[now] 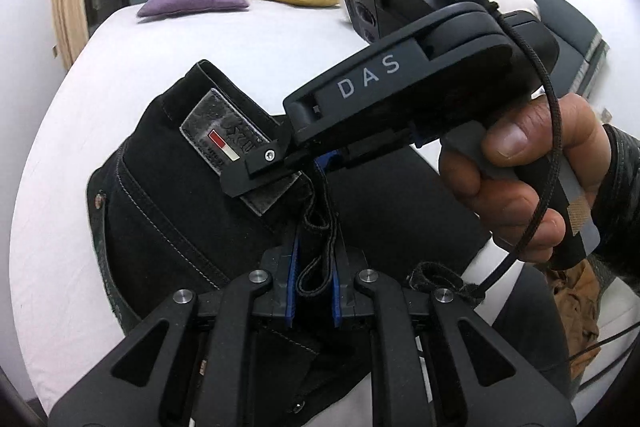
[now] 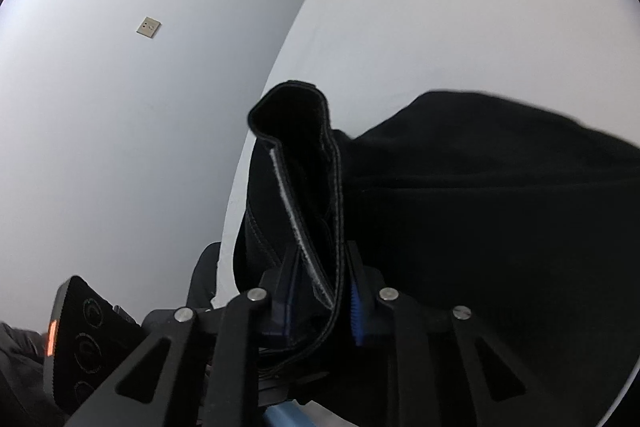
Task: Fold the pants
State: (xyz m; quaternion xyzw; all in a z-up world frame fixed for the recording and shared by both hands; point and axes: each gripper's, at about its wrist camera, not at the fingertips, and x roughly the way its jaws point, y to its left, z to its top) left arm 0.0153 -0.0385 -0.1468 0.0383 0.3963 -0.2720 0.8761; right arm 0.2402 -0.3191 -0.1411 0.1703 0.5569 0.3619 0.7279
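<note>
Black pants (image 1: 172,195) sprawl across the white bed (image 1: 240,39), waistband end nearest both tools, the bulk running off toward ten o'clock in the left wrist view. Left gripper (image 1: 316,279), down at six o'clock, is pressed nearly together on a belt loop (image 1: 320,259). Right gripper (image 1: 280,167), coming in from two o'clock in a hand (image 1: 520,179), sits just above it by the leather patch (image 1: 224,147); in its own view its jaws pinch the stitched waistband edge (image 2: 320,267). Both are about equally near, so I judge the fold swings toward ten o'clock.
</note>
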